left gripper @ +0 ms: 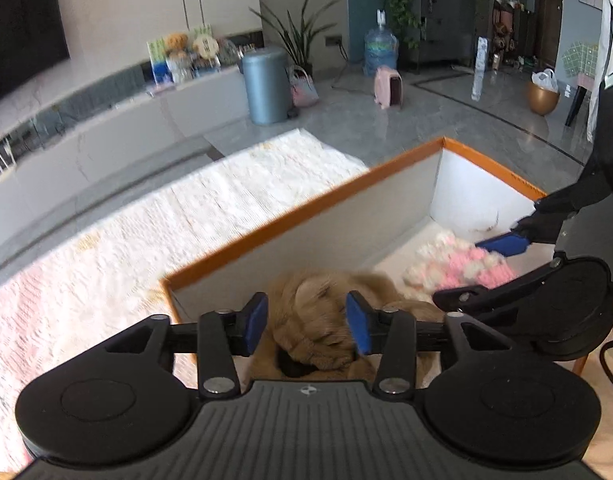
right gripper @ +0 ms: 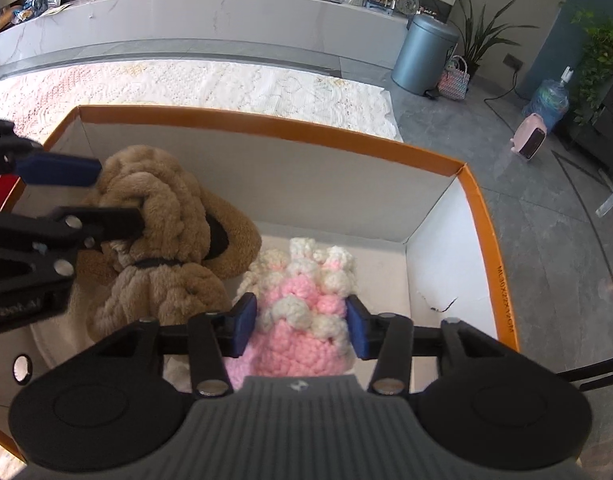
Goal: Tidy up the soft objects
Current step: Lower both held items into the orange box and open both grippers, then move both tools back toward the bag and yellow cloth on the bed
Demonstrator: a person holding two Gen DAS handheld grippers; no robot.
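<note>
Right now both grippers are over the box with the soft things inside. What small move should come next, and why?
Probably lift both grippers straight up and out. The brown plush item and the pink and white knitted item already lie side by side inside the orange-rimmed box. The left gripper and right gripper look open around them, fingers spread wide, so nothing seems left to place here.

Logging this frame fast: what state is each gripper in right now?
Left gripper: open, jaws either side of the brown plush item, not clamped.
Right gripper: open, jaws astride the pink-and-white knitted item.
</note>
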